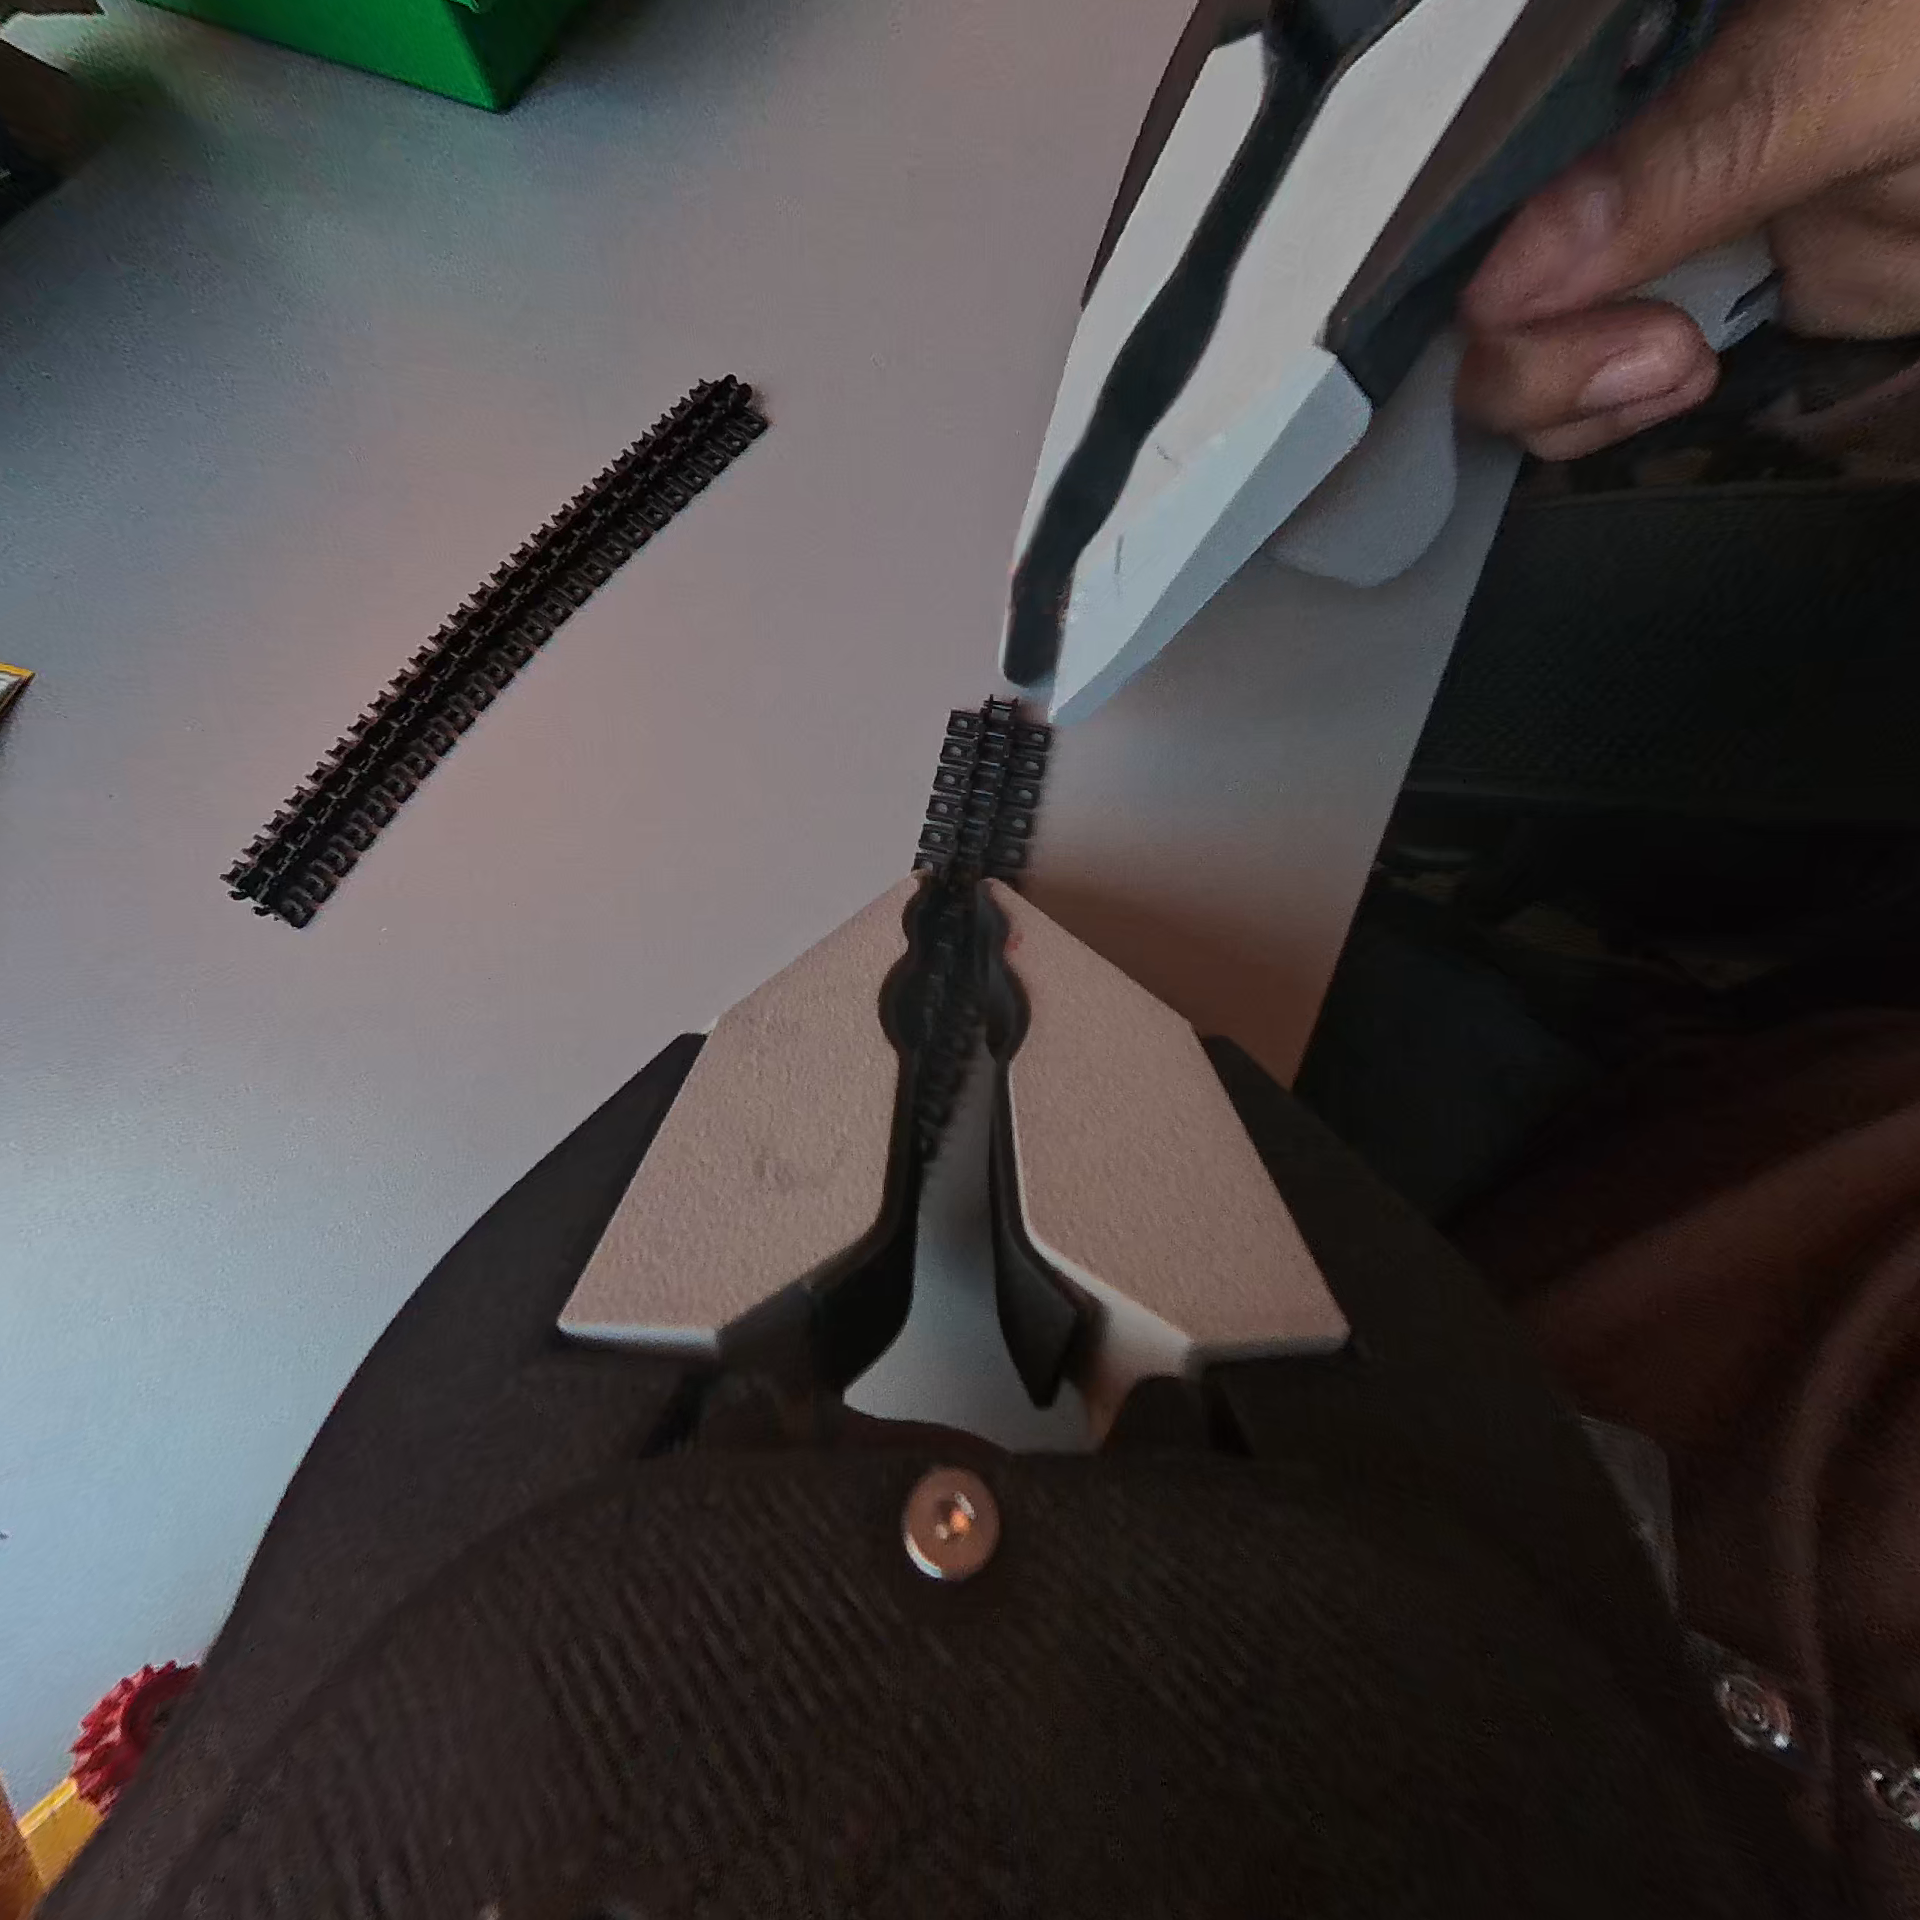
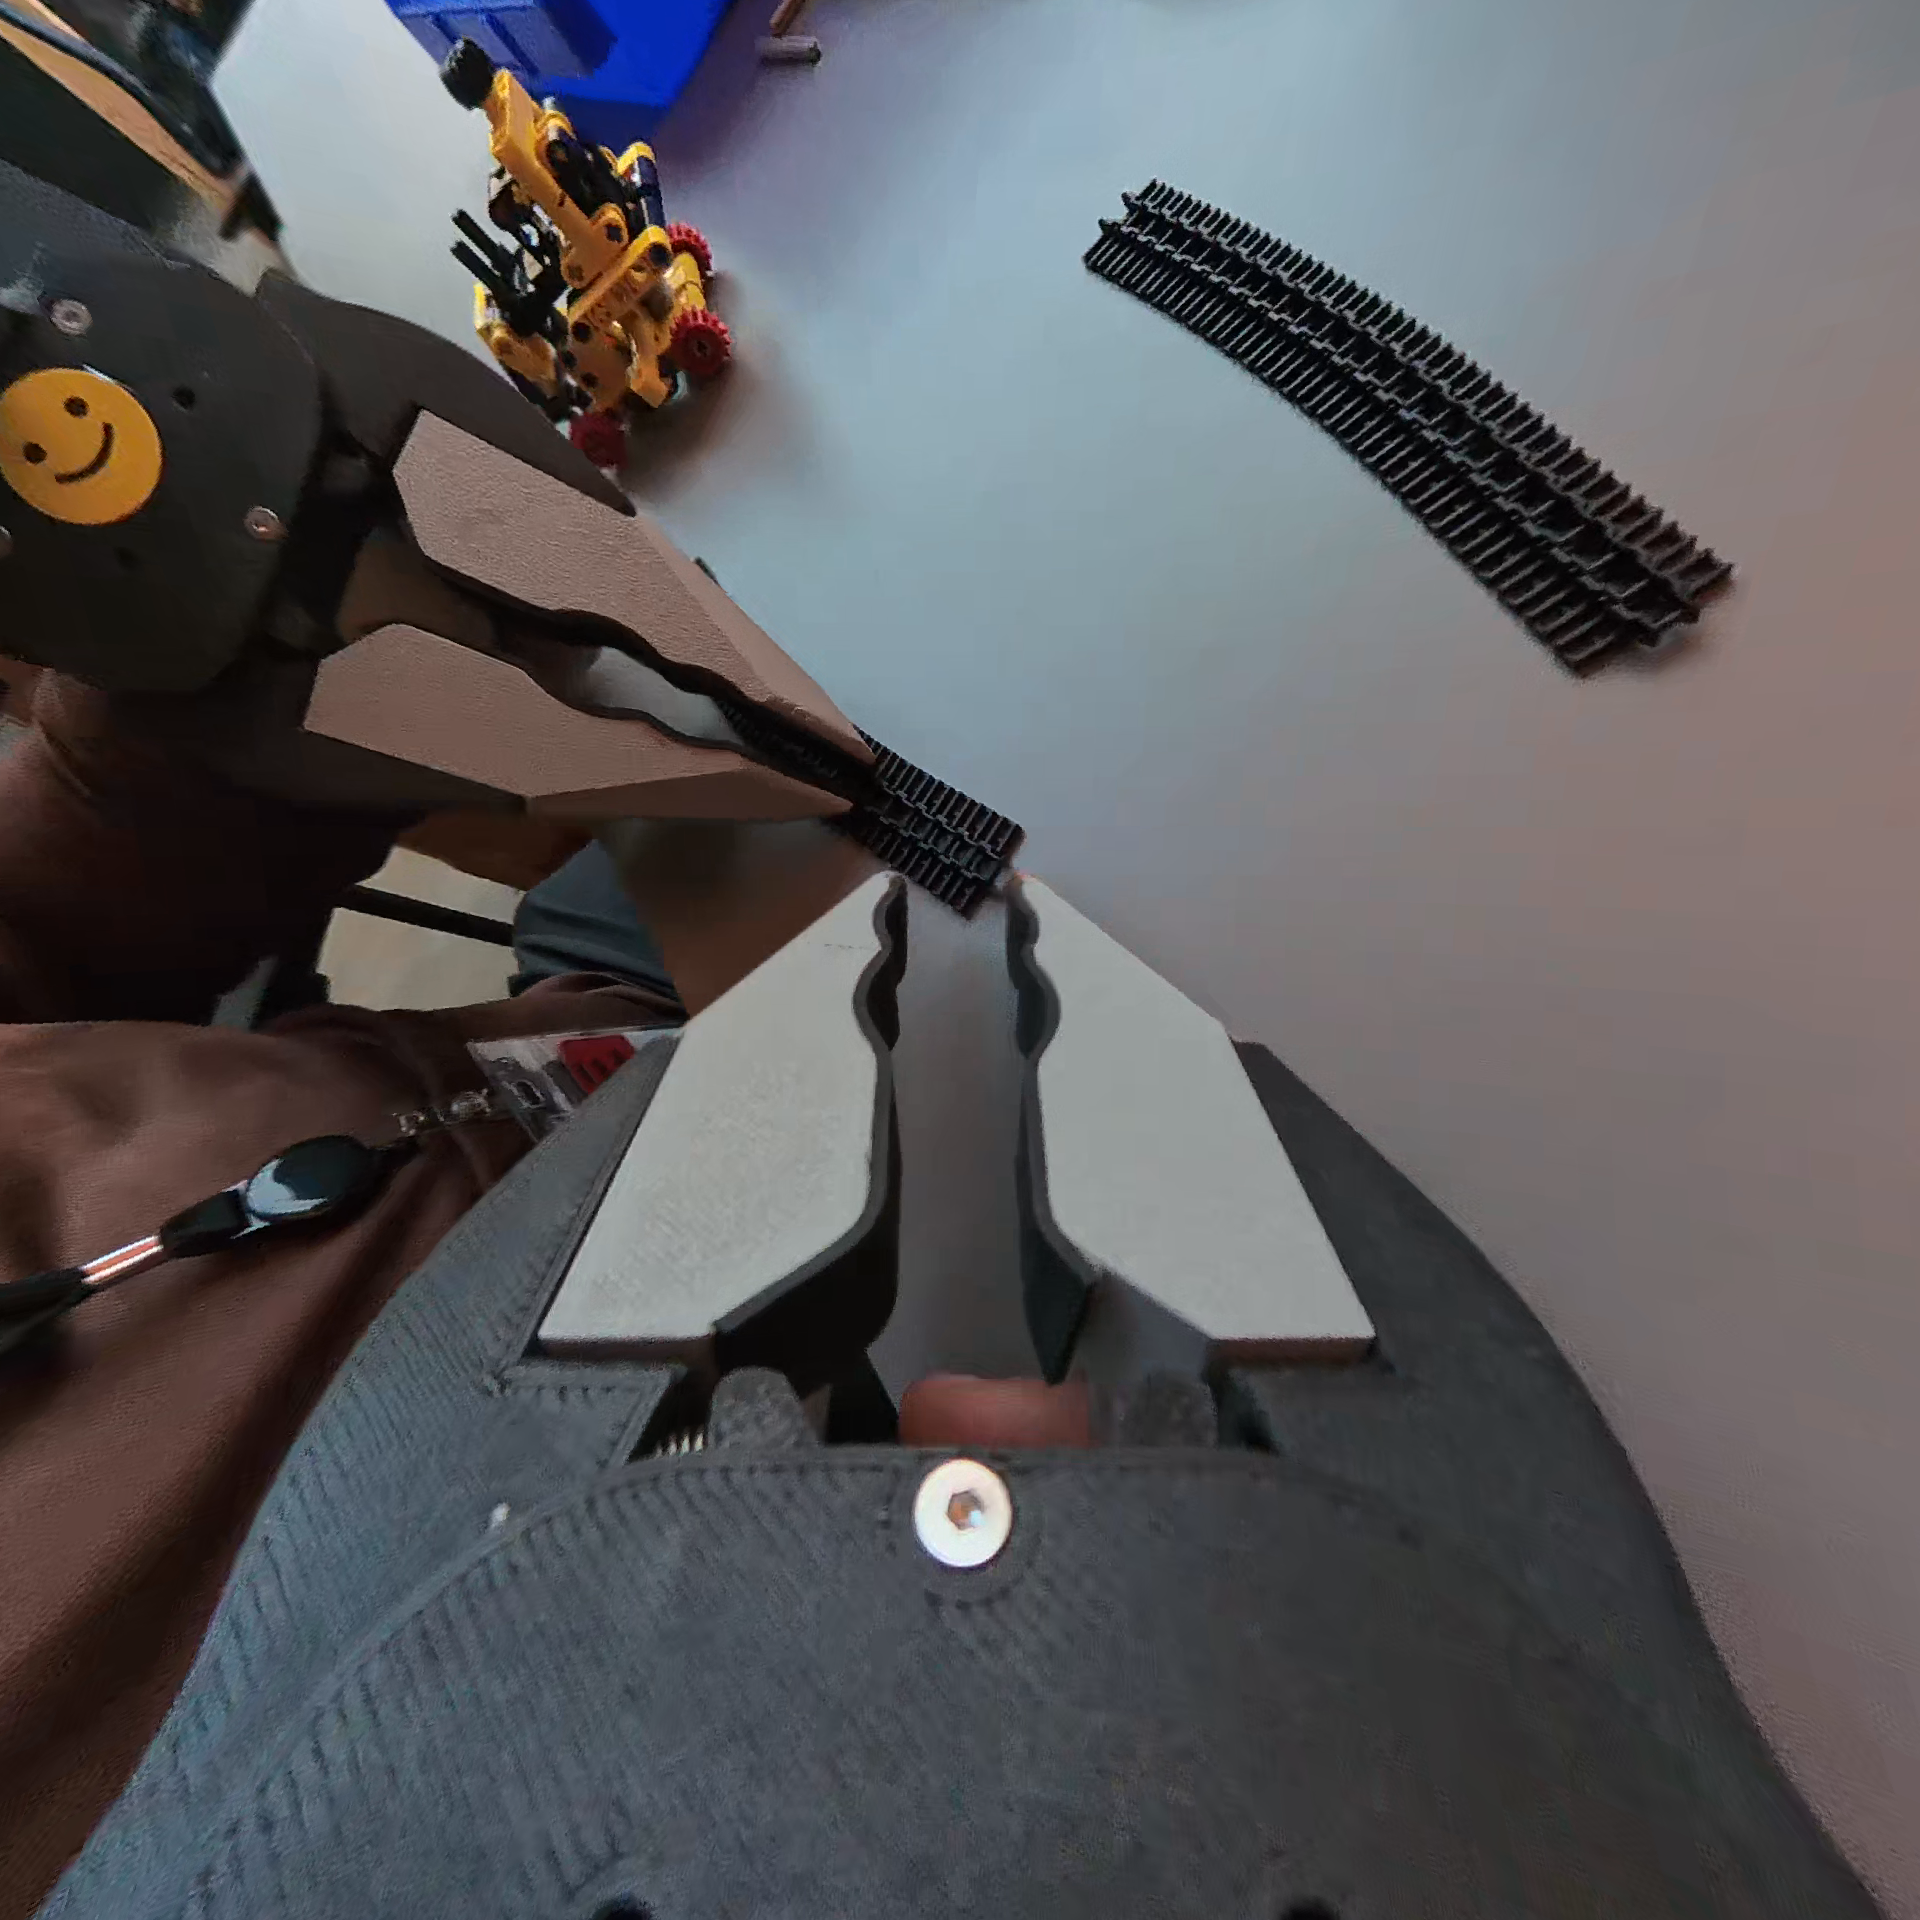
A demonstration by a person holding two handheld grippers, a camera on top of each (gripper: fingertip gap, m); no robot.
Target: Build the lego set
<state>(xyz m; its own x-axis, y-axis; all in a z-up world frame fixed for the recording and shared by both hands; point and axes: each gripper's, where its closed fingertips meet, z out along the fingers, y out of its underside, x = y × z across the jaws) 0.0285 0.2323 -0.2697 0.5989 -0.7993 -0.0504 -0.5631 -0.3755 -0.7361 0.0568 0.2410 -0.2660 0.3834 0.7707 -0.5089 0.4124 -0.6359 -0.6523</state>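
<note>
1. L gripper [image 1: 951, 883] is pinched tight on a short black track [image 1: 985, 795]. Part of the track sits between the fingers, the rest sticks out past the tips.
2. R gripper [image 2: 954, 894] has its fingers spread a bit, w/ a gap between them & nothing inside. Its tips are right at the free end of the short track [image 2: 940, 831], touching it or almost, can't tell which.
3. In the L view the R gripper [image 1: 1029, 691] comes in from top right, a hand [image 1: 1704, 239] holding it.
4. The short track is just above the grey table [image 1: 312, 1143], near its edge.
5. A long black track [image 1: 499, 649] lies flat on the table, a bit curved, well apart from both grippers. In the R view it [image 2: 1403, 416] is up to the right.
6. A yellow model [image 2: 592, 260] w/ red gears stands on the table, far side, past the L gripper [image 2: 862, 774].
7. A blue bin [image 2: 582, 42] is behind the model. A green box [image 1: 416, 42] is at the top of the L view.
</note>
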